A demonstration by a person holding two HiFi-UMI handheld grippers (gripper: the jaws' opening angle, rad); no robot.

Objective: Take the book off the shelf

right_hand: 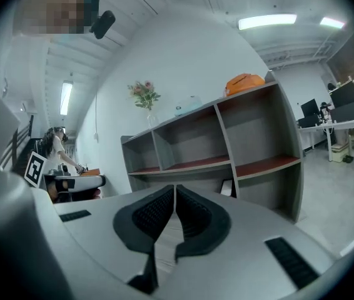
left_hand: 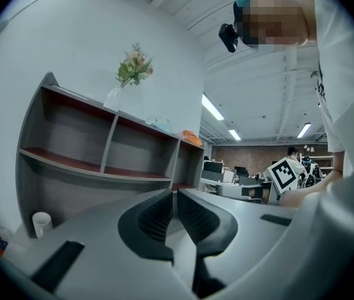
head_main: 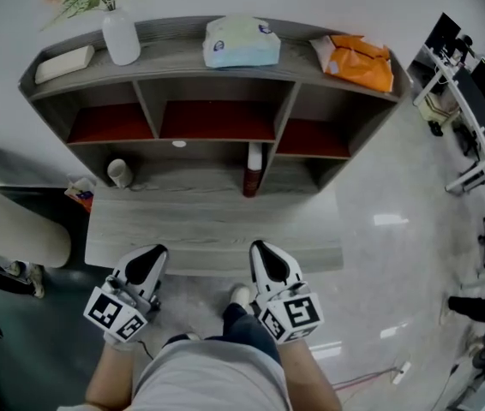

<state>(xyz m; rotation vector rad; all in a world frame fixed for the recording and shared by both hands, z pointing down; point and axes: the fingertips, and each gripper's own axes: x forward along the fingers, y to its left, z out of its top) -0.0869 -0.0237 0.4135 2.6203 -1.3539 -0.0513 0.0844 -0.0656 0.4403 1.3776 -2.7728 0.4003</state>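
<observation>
A slim book (head_main: 254, 169) with a dark red spine and white top stands upright on the lower level of the grey shelf unit (head_main: 217, 88), against the divider right of the middle bay. In the right gripper view the book (right_hand: 227, 188) shows as a pale sliver under the red shelf board. My left gripper (head_main: 155, 252) and right gripper (head_main: 258, 247) hover side by side over the front edge of the shelf's low ledge, short of the book. The left gripper (left_hand: 175, 192) is shut with nothing held. The right gripper (right_hand: 175, 187) is also shut and empty.
On top of the shelf stand a white vase with flowers (head_main: 121, 37), a flat white box (head_main: 64, 62), a blue-green pack (head_main: 241, 43) and an orange bag (head_main: 361, 60). A white cup (head_main: 119, 173) sits lower left. A white seat (head_main: 20, 229) is left; desks (head_main: 482, 92) stand right.
</observation>
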